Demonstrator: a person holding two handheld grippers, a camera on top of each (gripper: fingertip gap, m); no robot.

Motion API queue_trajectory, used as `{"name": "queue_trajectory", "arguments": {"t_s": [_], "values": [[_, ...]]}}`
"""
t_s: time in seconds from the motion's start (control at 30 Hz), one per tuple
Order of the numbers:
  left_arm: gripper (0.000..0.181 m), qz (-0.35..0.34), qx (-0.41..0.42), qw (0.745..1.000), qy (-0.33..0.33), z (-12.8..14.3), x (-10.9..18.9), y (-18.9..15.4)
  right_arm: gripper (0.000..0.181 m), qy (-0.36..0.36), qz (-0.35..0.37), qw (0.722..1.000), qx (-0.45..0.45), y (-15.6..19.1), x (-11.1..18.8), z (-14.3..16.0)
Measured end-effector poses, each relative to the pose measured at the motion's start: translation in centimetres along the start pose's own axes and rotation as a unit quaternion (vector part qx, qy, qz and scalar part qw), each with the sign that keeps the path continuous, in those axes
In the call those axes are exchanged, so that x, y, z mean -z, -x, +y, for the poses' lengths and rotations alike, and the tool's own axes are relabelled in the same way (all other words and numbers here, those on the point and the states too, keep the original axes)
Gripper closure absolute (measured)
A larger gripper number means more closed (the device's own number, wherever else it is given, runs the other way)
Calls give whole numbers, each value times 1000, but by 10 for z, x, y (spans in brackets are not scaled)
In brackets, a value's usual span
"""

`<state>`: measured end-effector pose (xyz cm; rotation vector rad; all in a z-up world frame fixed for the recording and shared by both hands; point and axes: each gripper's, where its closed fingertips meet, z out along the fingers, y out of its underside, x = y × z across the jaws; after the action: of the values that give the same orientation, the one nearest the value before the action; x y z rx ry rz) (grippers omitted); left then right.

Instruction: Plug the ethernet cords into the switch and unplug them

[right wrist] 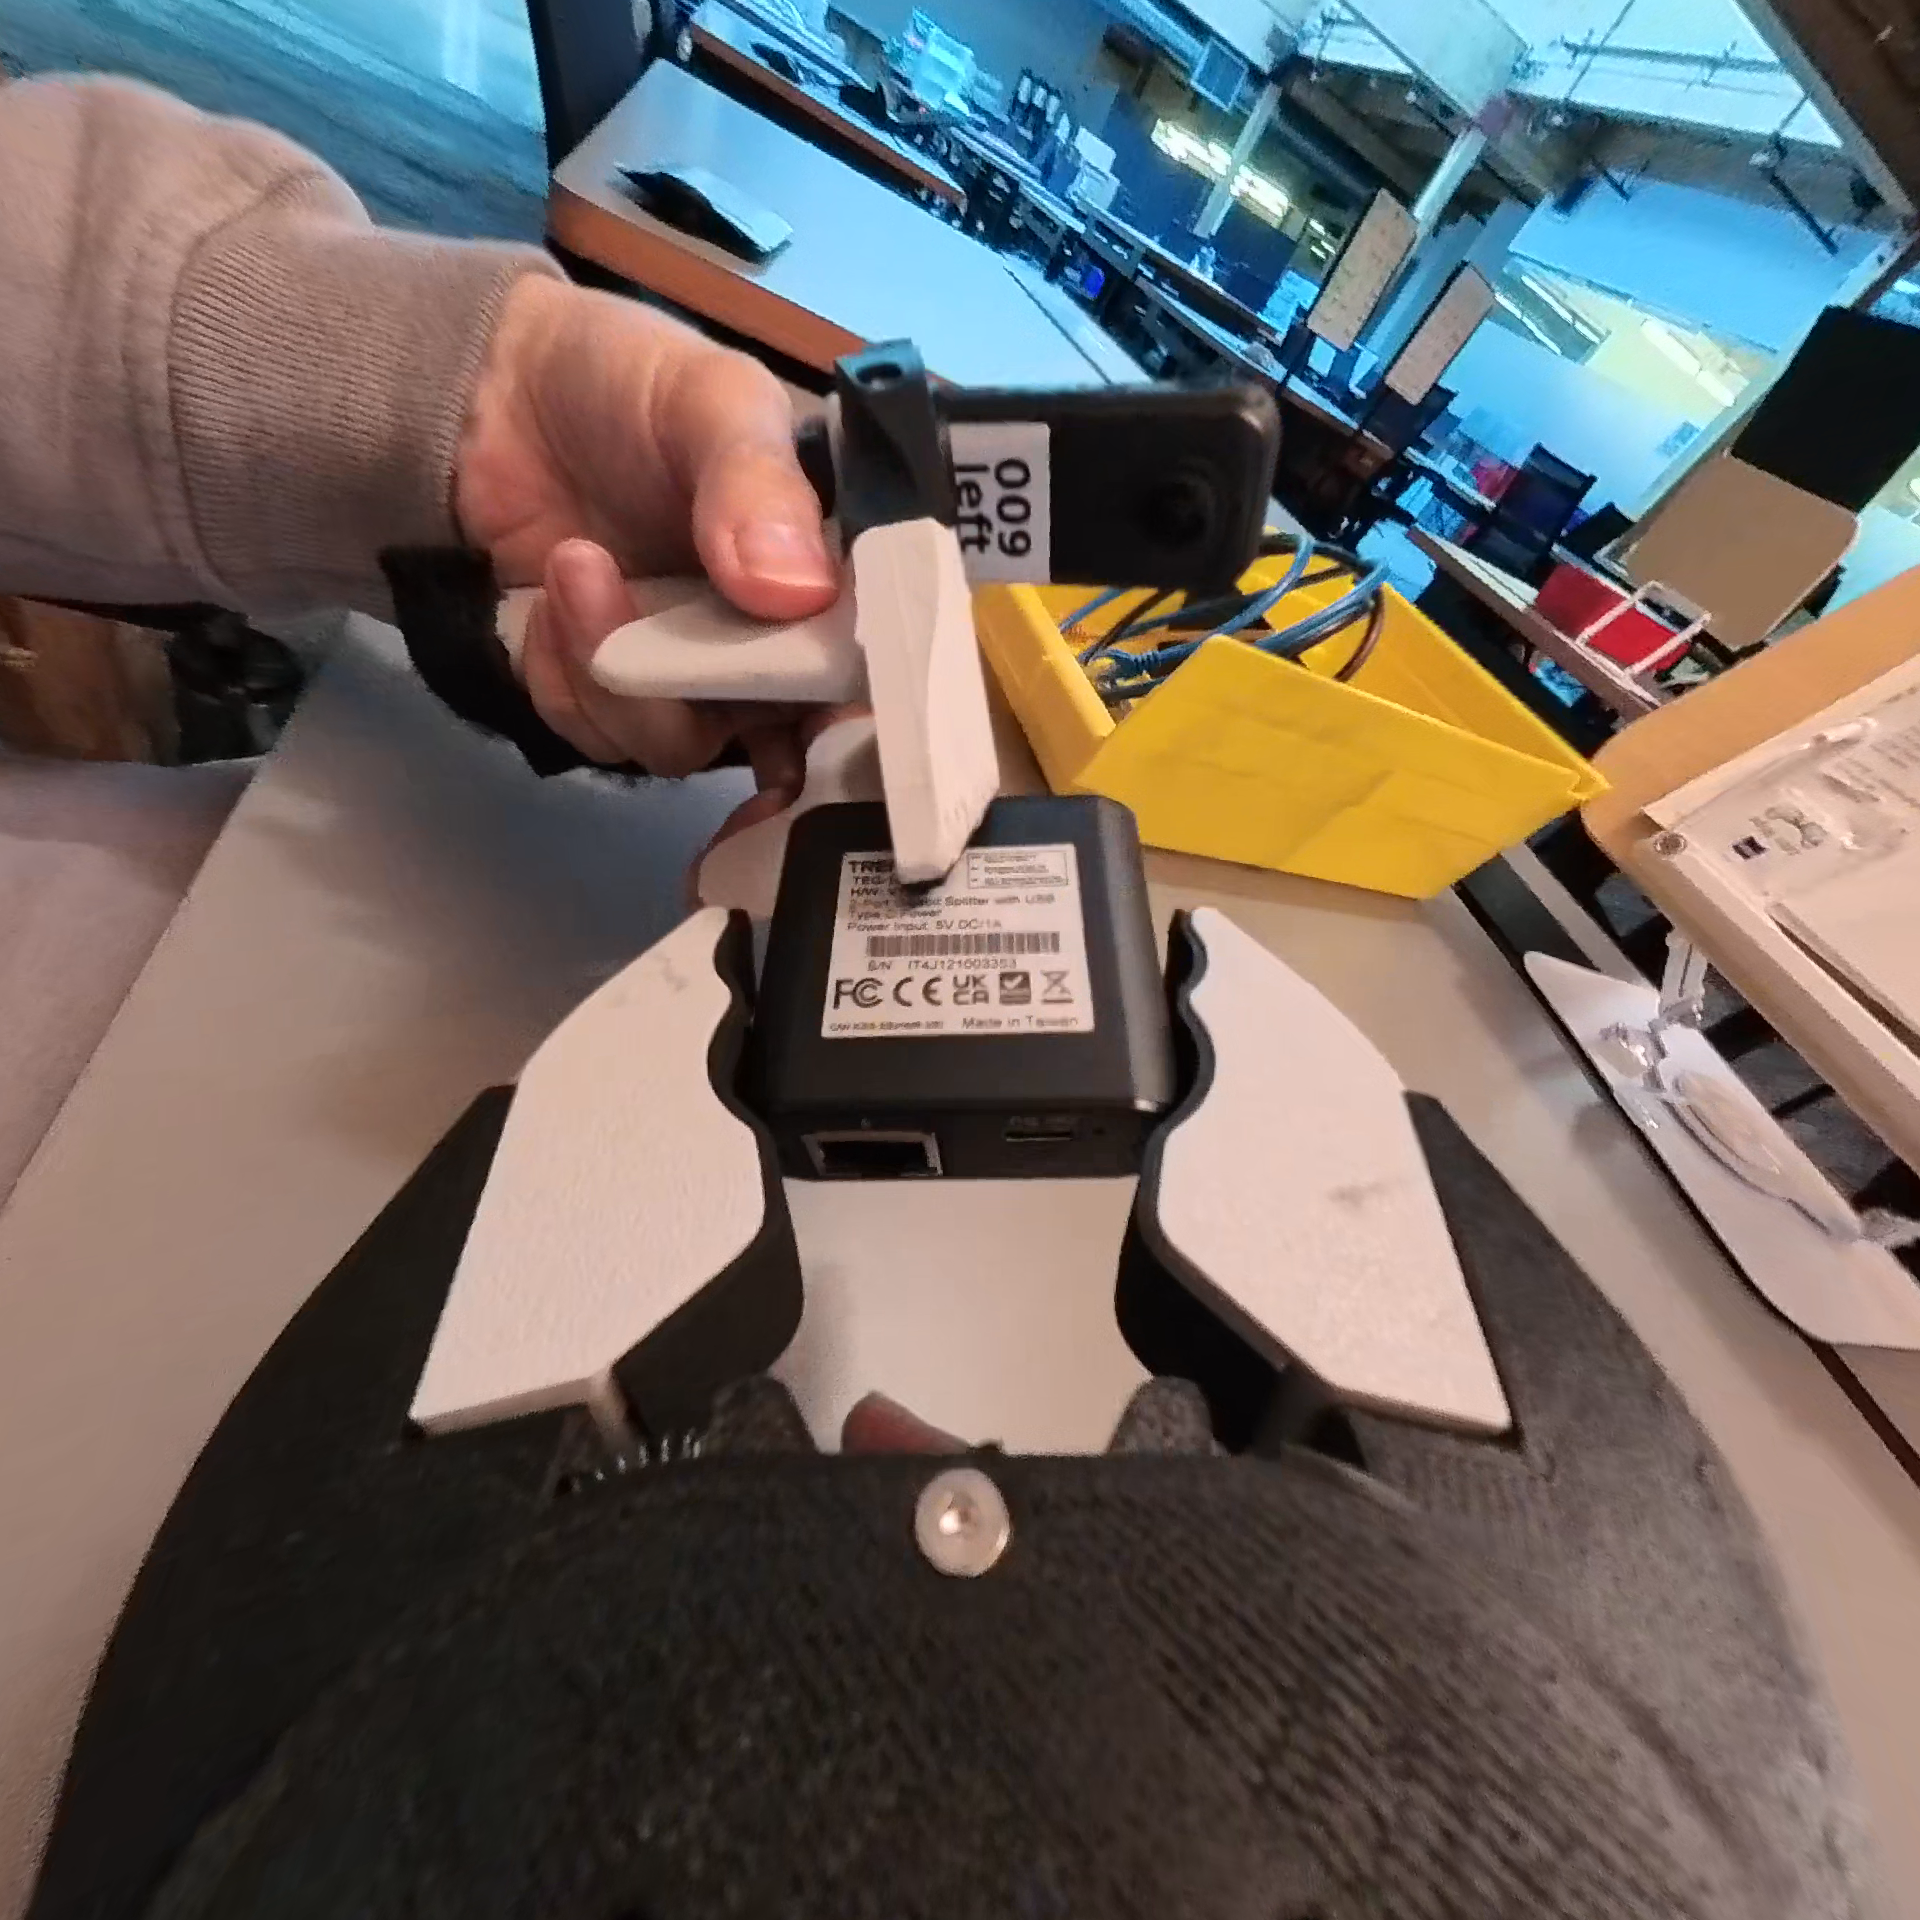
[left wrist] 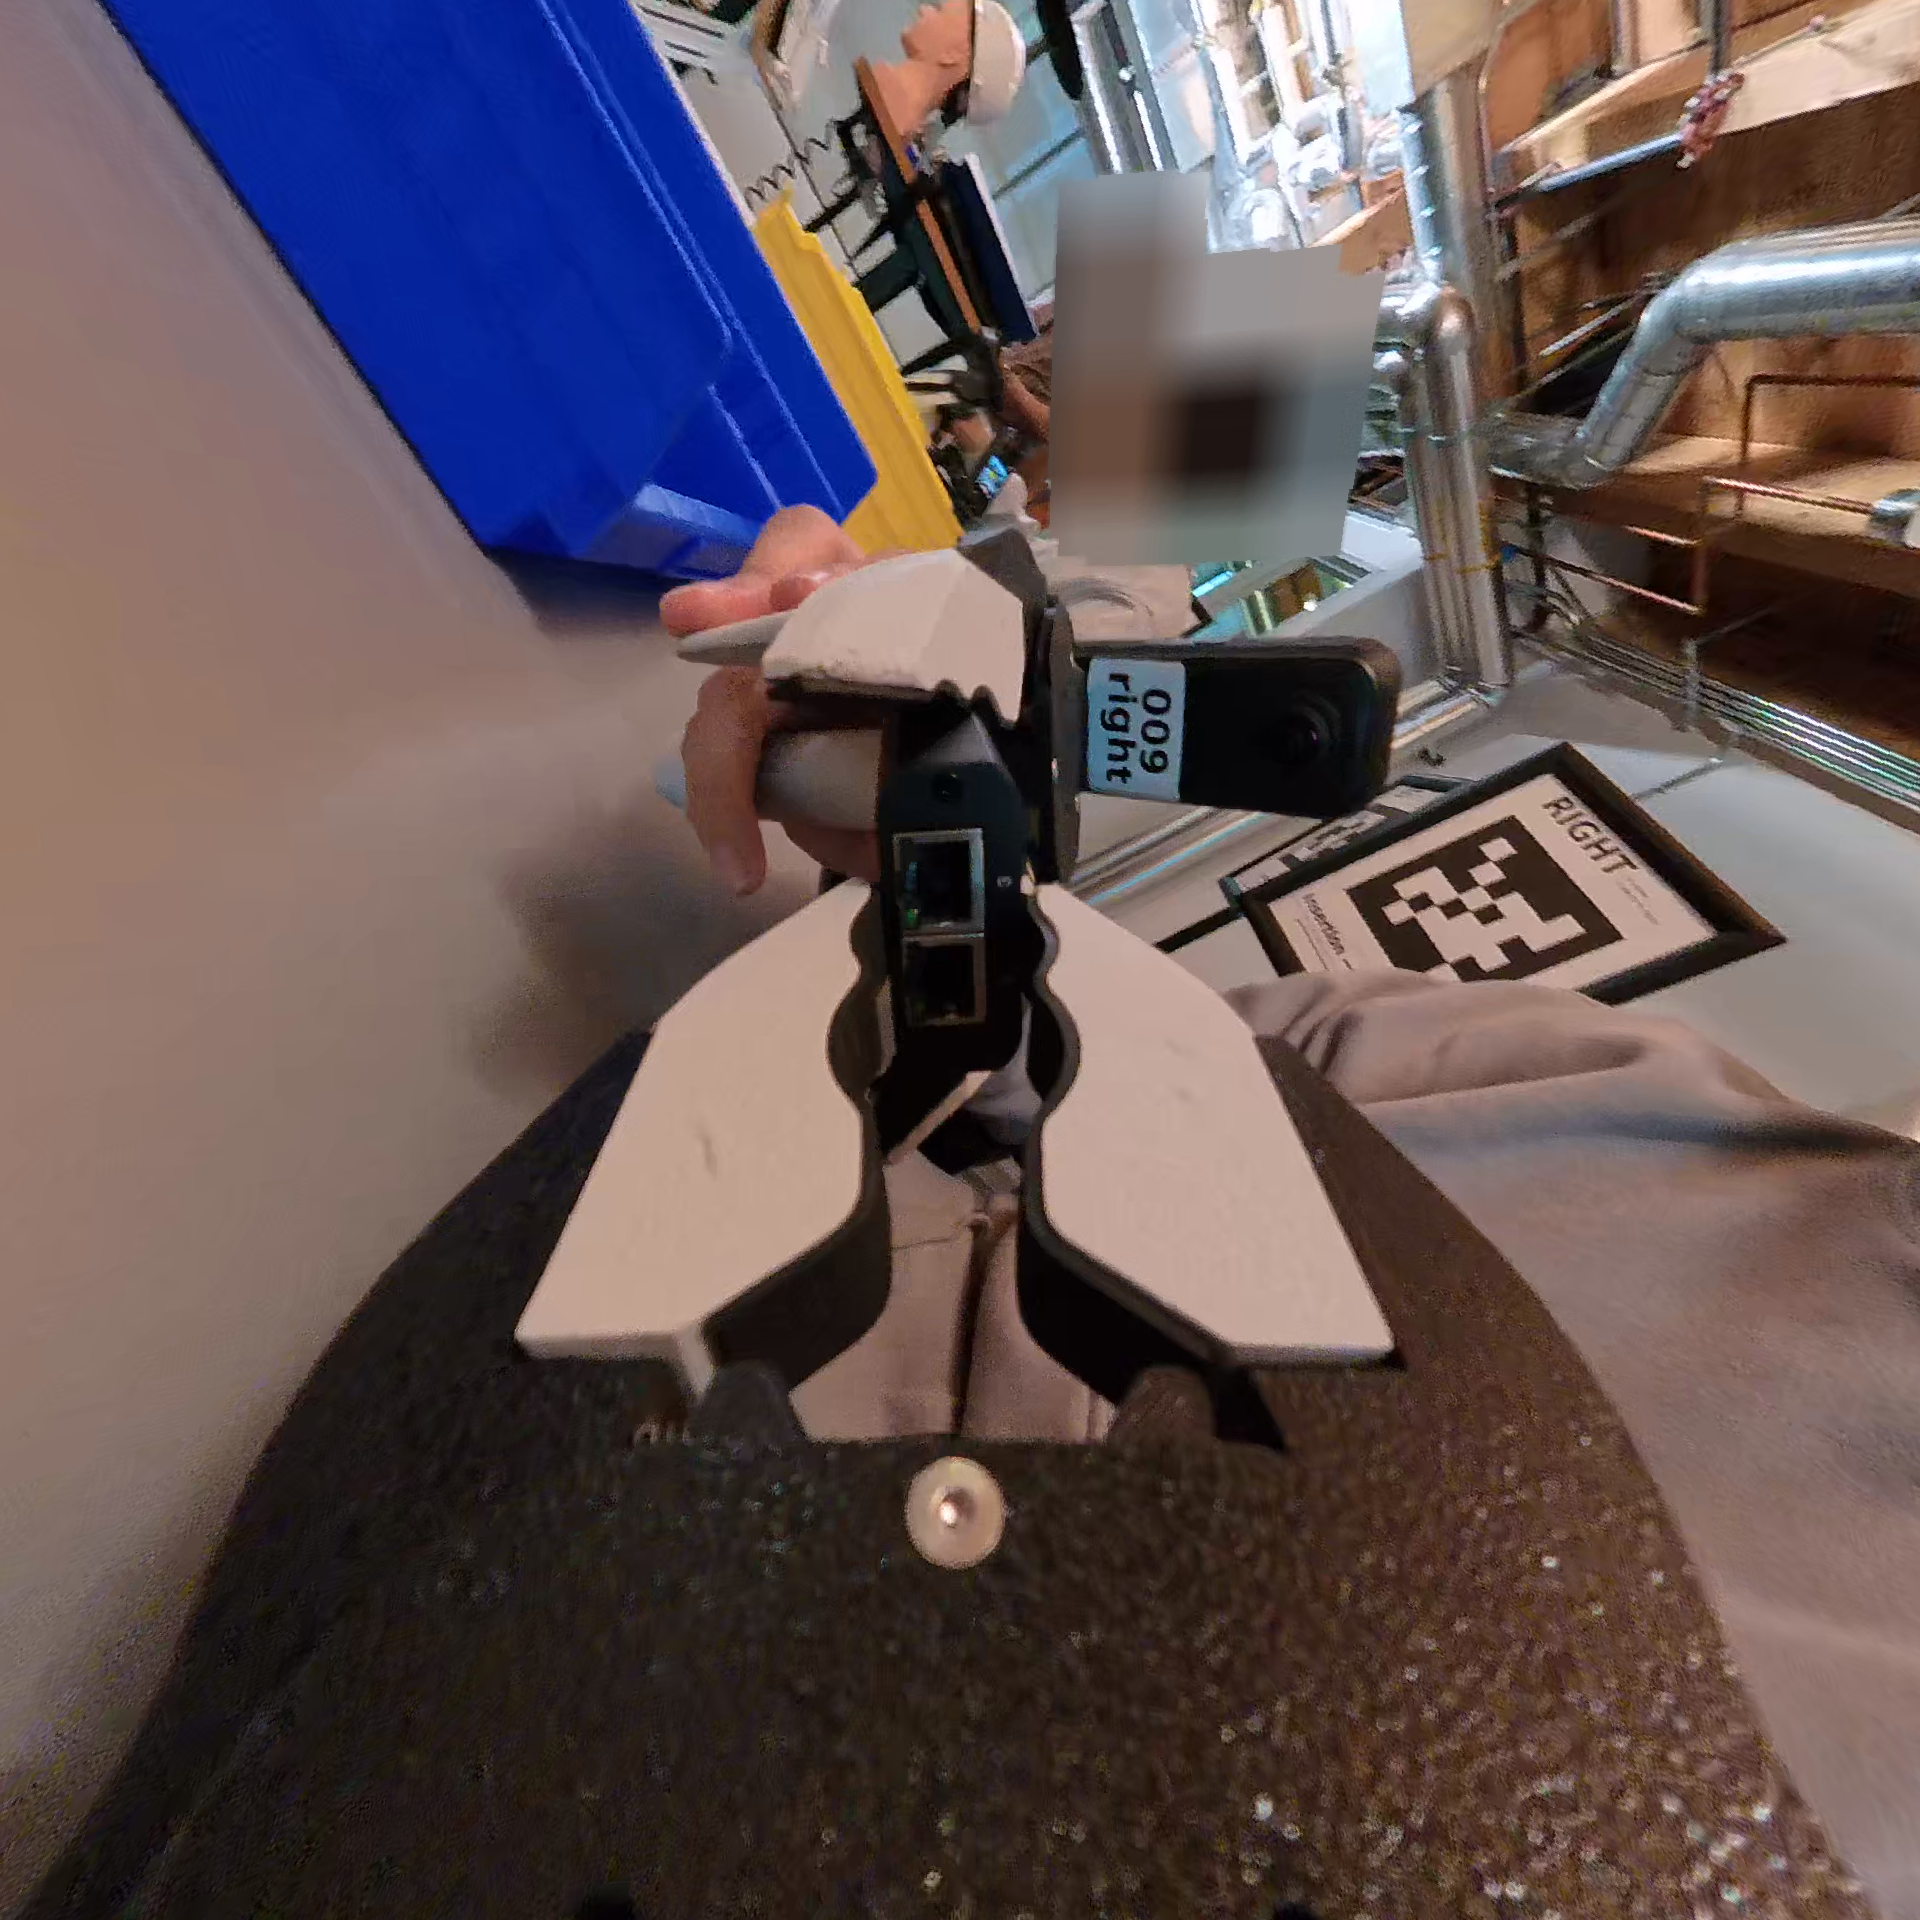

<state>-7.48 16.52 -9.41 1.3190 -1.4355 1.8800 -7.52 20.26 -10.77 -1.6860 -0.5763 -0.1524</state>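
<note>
A small black switch is held off the table between both grippers. My right gripper is shut on its two sides, with the labelled face up and one ethernet port and a small power port facing me. My left gripper is shut on the other end across its flat faces, and two empty ethernet ports face me. The left gripper's upper finger presses on the label. Blue ethernet cords lie in a yellow bin behind. No cord is plugged in.
Blue bins and a yellow bin stand on the table beyond the switch. A framed marker card lies flat nearby. A board with papers and clear plastic packaging sit at the right. The person's sleeve is at the left. The tips of both grippers are at nearly the same place.
</note>
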Motion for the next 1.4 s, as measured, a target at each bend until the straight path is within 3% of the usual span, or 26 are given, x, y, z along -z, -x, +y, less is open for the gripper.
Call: {"name": "queue_trajectory", "arguments": {"t_s": [0.3, 0.5, 0.7, 0.8, 0.87, 0.93, 1.17, 1.3, 1.4], "values": [[153, -66, -51, 996, -20, -10, 9, 13, 105, -4, 2, 993, -118, -2, -11, 10], [150, -119, -178, 976, -37, -27, 22, -3, 105, -93, 10, 972, -217, -23, 8, -1], [138, -309, -300, 899, -77, -61, 87, -9, 105, -197, 28, 931, -305, -51, 36, -6], [138, -439, -287, 848, -81, -77, 146, 2, 105, -184, 22, 937, -296, -48, 32, -6], [137, -540, -253, 802, -42, -83, 194, 17, 105, -178, 21, 940, -291, -46, 30, -6], [136, -595, -226, 771, 2, -88, 229, 26, 106, -177, 18, 940, -289, -45, 29, -6], [135, -595, -141, 790, 45, -120, 256, 71, 106, -200, 8, 930, -308, -49, 35, -8], [138, -561, -81, 823, 39, -134, 244, 99, 105, -197, 4, 934, -297, -46, 34, -9], [137, -568, -59, 819, 58, -136, 240, 104, 105, -192, 4, 938, -289, -44, 33, -9]]}}
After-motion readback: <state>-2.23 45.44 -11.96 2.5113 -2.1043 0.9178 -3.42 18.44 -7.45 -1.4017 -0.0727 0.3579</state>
